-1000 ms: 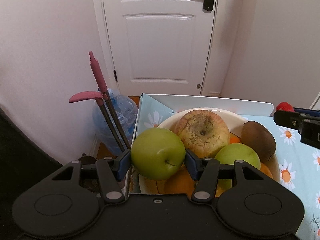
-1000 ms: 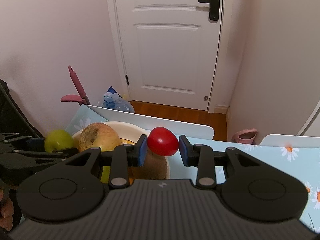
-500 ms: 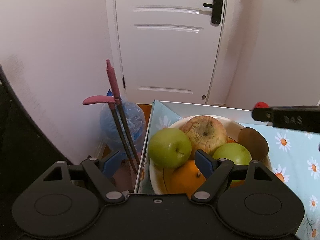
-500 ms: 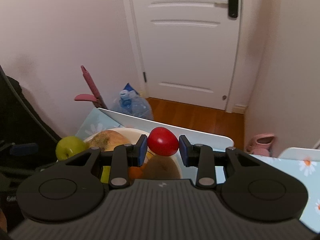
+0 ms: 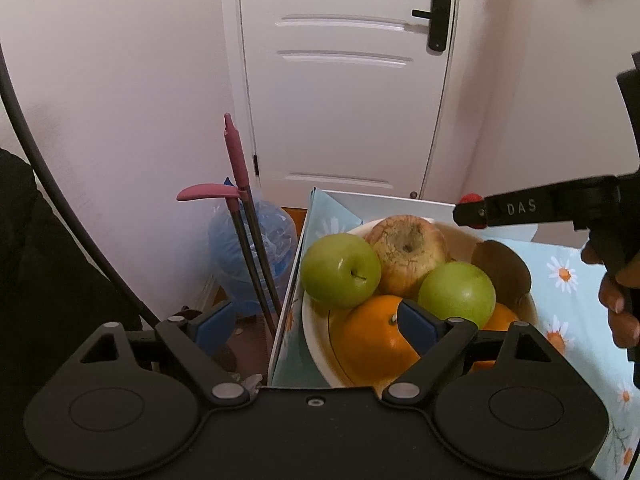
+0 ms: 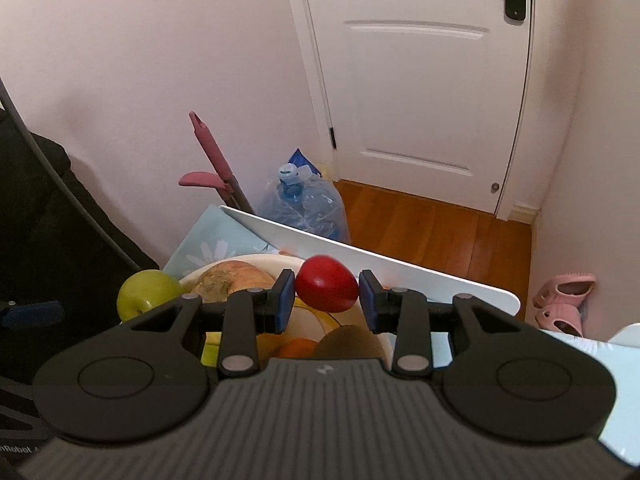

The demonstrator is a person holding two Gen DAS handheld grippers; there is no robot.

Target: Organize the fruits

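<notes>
A white bowl (image 5: 316, 332) holds a green apple (image 5: 340, 270) on its left rim, a wrinkled tan apple (image 5: 406, 250), a second green apple (image 5: 456, 294), an orange (image 5: 370, 338) and a kiwi (image 5: 502, 270). My left gripper (image 5: 316, 326) is open and empty, just in front of the bowl. My right gripper (image 6: 326, 298) is shut on a small red tomato (image 6: 326, 288) and holds it above the bowl's far side (image 6: 280, 258). The left green apple also shows in the right wrist view (image 6: 146, 292).
The bowl sits at the corner of a table with a daisy-print cloth (image 5: 564, 280). A pink-handled mop (image 5: 236, 160) and a blue water jug (image 5: 256, 248) stand beyond the table's left edge. A white door (image 5: 348, 72) is behind. Pink slippers (image 6: 564, 298) lie on the floor.
My left gripper opened, left the green apple on the bowl's left rim and drew back. My right gripper carried the tomato up and over the bowl's far side.
</notes>
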